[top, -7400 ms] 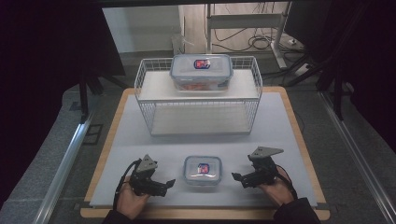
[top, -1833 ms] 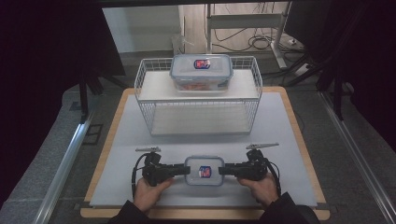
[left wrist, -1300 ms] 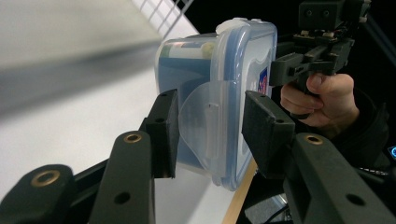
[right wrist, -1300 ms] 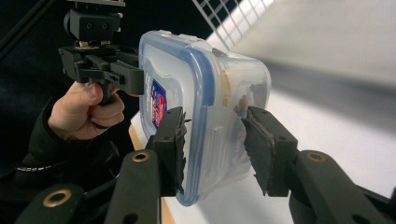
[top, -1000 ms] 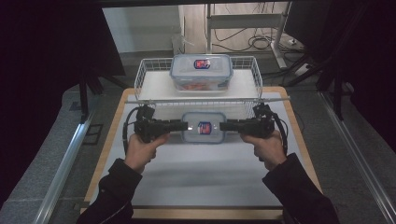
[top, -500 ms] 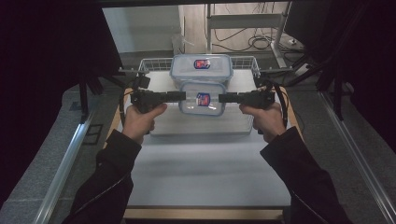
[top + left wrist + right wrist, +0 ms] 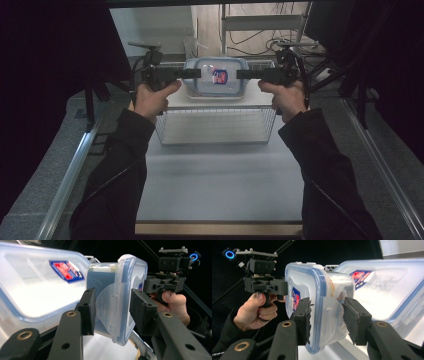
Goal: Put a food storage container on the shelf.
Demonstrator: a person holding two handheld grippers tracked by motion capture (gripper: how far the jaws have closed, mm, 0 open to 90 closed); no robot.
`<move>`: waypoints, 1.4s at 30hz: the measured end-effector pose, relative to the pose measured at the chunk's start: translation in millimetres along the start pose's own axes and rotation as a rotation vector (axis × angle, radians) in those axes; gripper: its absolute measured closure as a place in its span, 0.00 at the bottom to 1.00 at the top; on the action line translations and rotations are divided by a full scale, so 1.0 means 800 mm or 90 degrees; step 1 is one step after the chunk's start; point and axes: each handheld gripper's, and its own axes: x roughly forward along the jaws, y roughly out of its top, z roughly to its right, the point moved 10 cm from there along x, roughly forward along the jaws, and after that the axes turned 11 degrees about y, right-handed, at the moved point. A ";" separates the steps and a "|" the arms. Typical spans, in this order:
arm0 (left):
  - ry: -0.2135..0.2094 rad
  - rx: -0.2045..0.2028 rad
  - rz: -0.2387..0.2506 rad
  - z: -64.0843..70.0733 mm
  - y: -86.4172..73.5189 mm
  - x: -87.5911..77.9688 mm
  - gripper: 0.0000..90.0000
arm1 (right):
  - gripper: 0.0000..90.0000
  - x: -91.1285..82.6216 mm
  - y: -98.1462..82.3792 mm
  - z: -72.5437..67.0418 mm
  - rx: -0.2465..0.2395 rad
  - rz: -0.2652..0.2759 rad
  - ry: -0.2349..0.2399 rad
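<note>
Clear plastic small box with a blue-edged lid [image 7: 216, 76] hangs at the top middle of the high view, long side running left to right. Your left gripper [image 7: 192, 74] and right gripper [image 7: 245, 75] each squeeze one end, right above the bigger clear box [image 7: 30, 285] on the white wire rack [image 7: 215, 125].

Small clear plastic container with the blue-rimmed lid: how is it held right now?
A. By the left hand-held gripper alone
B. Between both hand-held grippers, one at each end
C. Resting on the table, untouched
B: the left hand-held gripper and the right hand-held gripper clamp opposite ends of the small container, raised at the white wire basket.
</note>
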 end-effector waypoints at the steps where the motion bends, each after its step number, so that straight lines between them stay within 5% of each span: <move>1: 0.000 0.000 0.000 0.000 0.000 0.000 0.64 | 0.64 0.000 0.000 0.000 0.000 0.000 0.000; 14: 0.015 -0.034 0.022 -0.026 0.030 0.004 0.64 | 0.64 0.021 0.043 0.021 0.008 0.022 0.003; 26: 0.021 -0.039 0.024 -0.036 0.033 0.017 0.63 | 0.64 0.022 0.042 0.039 0.030 0.037 0.002; 33: 0.011 -0.043 0.035 -0.039 0.033 0.019 0.62 | 0.63 0.022 0.041 0.040 0.014 0.040 -0.005; 36: 0.034 -0.035 0.030 -0.044 0.030 0.022 0.60 | 0.61 0.023 0.043 0.043 0.003 0.048 -0.025; 42: 0.033 -0.043 0.034 -0.047 0.026 0.026 0.57 | 0.61 0.026 0.044 0.057 -0.014 0.061 -0.069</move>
